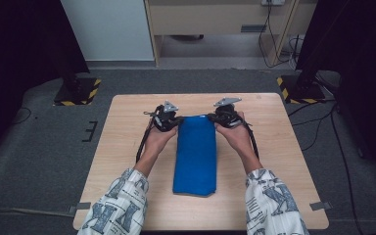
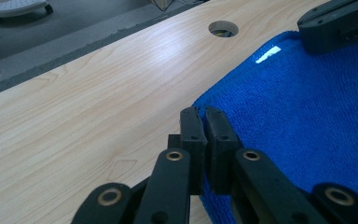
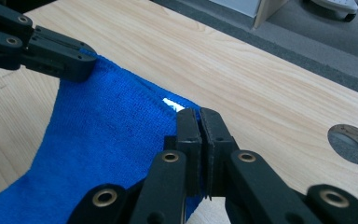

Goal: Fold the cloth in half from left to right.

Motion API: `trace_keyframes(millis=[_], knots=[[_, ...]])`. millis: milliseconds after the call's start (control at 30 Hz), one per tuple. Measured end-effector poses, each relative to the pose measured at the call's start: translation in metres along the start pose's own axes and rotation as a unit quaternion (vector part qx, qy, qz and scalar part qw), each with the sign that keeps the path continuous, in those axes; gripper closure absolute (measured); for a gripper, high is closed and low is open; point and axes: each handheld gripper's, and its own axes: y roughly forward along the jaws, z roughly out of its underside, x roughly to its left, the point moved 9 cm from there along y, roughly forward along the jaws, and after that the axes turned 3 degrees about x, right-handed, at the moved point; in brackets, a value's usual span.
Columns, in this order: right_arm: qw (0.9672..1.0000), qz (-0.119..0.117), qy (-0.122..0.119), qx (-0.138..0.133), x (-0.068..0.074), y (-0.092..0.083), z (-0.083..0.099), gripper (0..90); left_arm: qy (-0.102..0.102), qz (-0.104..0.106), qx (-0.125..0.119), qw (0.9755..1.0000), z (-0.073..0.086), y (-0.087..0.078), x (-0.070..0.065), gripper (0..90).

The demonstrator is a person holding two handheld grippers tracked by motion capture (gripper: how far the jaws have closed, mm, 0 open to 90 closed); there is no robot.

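1. We've got the folded blue terry-cloth towel (image 1: 195, 155) lying mid-table on the pale wooden table (image 1: 127, 142), running 12 to 6 o'clock.
2. Our left gripper (image 1: 175, 120) is pinched onto its far corner at 11 o'clock.
3. Our right gripper (image 1: 214, 118) is clamped on the 1 o'clock corner.

Blue terry towel (image 1: 195, 155): folded into a long narrow strip, long axis running 12 to 6 o'clock at table centre. Far corners pinched and apparently lifted slightly; small white tag (image 3: 170, 103) at far edge.
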Motion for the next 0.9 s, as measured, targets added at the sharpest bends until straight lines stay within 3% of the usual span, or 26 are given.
trace_keyframes(millis=[433, 900], knots=[[0.9998, 0.002, -0.004, -0.017, 0.002, -0.01, -0.011, 87.5, 0.005, 0.0, -0.007, 1.0, -0.013, -0.014, 0.001, 87.1], [0.9993, -0.007, -0.028, -0.024, 0.014, -0.018, -0.011, 87.5, 0.004, 0.008, -0.006, 0.9999, -0.008, -0.022, 0.001, 87.2]])
